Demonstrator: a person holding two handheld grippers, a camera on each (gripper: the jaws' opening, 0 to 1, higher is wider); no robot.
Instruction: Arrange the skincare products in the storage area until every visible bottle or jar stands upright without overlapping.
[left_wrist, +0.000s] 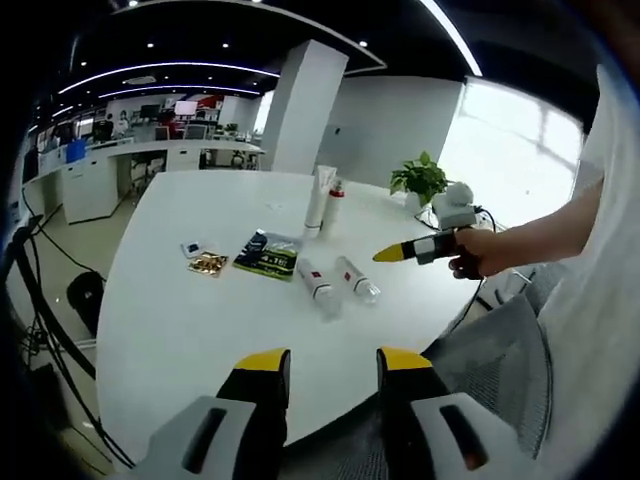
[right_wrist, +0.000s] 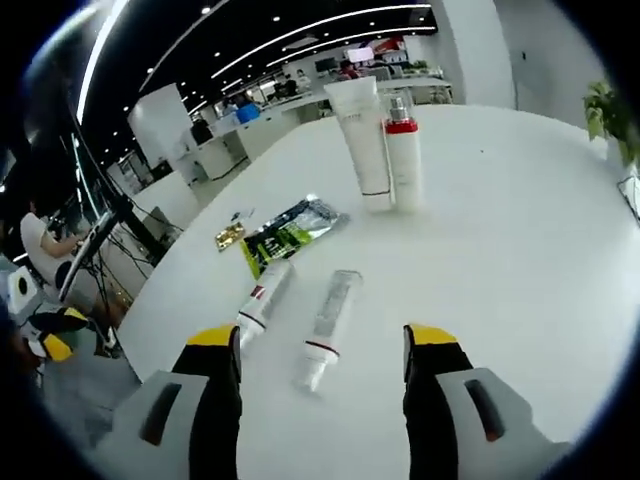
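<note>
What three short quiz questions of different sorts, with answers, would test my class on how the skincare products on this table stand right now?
1. True or false: every product on the white table stands upright.
2. How many bottles lie on their sides? A) none B) two C) four
3. Fill in: the red-collared bottle stands beside the upright white ____.

Key:
1. False: two lying bottles, one and another, rest ahead of the open right tool.
2. B
3. Tube
</note>
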